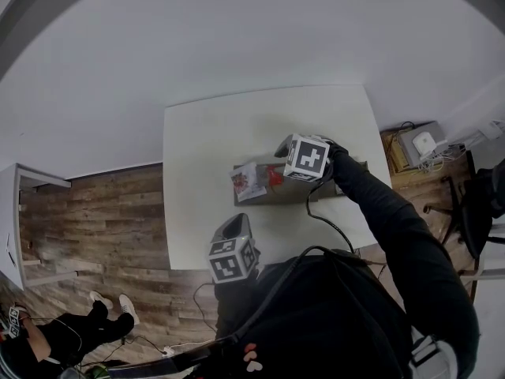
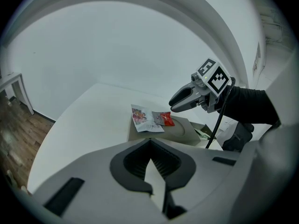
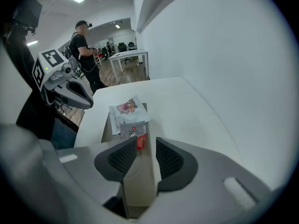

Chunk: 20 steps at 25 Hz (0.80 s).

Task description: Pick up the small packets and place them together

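The jaws of the right gripper [image 3: 141,146] stood apart. The red end of a small grey and red foil packet [image 3: 132,130] lay between their tips, but the pads were not squeezing it. The packet lay flat and loose. Its long side ran the same way the jaws pointed, straight out and away from them.

Its far end lay on the near edge of a bigger white packet with a pink picture [image 3: 126,112]. So the two packets were touching, one just past the other. Both lay on top of a flat brown cardboard box [image 1: 292,193]. The box sat near the middle of the white counter [image 1: 205,172].

The jaws of the left gripper [image 2: 149,143] were pressed together with nothing in them. That gripper hung low by the near edge of the counter, well apart from the box. It pointed toward the packets from far back.

The right hand was much nearer to the packets than the left. It looked like these two packets were already together. If the small one needed one more nudge, the right jaws only had to go a little forward and close. Closing too soon could catch just the thin red end, and the packet might slip out.

Far off, a person stood on a wooden floor [image 3: 128,73].
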### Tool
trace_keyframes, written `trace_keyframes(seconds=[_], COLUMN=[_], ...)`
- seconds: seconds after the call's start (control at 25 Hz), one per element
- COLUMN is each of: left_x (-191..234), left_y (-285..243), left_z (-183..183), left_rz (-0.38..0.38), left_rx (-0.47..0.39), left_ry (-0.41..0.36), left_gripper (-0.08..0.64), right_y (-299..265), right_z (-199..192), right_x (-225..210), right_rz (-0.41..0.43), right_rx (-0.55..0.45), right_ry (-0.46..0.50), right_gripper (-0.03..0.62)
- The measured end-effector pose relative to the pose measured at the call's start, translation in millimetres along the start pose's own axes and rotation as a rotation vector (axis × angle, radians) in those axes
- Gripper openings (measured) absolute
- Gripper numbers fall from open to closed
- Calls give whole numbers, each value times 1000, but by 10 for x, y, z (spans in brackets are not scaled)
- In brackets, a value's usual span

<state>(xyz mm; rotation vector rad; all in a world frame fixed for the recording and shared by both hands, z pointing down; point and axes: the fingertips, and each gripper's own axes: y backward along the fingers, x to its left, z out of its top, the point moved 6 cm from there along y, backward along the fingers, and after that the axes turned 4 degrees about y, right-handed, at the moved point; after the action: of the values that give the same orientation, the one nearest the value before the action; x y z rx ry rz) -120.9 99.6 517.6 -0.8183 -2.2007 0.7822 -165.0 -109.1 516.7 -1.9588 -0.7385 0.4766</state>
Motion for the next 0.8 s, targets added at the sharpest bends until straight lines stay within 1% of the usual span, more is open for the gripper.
trace_keyframes(seconds=[0.2,0.36,0.6,0.8], left_x=[-62,-130,-234,-360], left_y=[-70,-115,-215,-285], left_z=[35,43,105,122], left_rz=[-24,-43,-78,-105], left_rx=[12,23,32,48], left_ry=[-24,-45,-84,-114], left_gripper=[0,-2,-2,-2], right_y=[366,667,957,1007], right_z=[-181,-481,-1063,-1553], right_x=[-142,-157,21,312], right_rz=[-50,-103,-167,-181], right_rx=[-74,-84,-42,12], right_ry=[-75,-129,-214,-290], right_gripper=[124,123,123,123])
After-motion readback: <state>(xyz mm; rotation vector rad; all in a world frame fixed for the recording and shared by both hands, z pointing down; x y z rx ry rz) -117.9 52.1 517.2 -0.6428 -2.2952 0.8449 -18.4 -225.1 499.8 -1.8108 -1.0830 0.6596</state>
